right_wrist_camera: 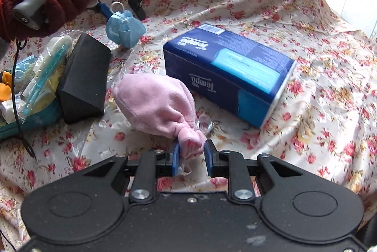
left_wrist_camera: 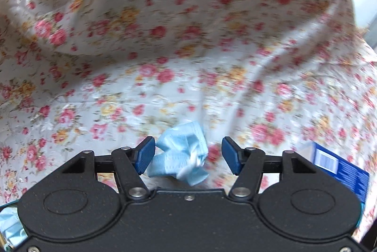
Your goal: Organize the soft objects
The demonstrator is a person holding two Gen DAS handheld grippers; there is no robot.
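Observation:
A crumpled blue face mask (left_wrist_camera: 181,155) sits between the blue pads of my left gripper (left_wrist_camera: 188,154). It presses the left pad, and a small gap shows beside the right pad. In the right wrist view the face mask (right_wrist_camera: 124,28) hangs from the left gripper (right_wrist_camera: 122,12) above the floral cloth, with a hand in a dark red knit glove (right_wrist_camera: 47,4) on the handle. My right gripper (right_wrist_camera: 191,154) is shut on the bunched end of a pink plush cloth (right_wrist_camera: 155,105), whose body lies on the floral cloth just ahead.
A dark blue tissue box (right_wrist_camera: 226,72) lies right of the pink cloth, and its corner shows in the left wrist view (left_wrist_camera: 339,167). A black case (right_wrist_camera: 82,77) and a teal tray (right_wrist_camera: 30,120) of packets lie at the left. Wrinkled floral cloth (right_wrist_camera: 306,39) covers everything.

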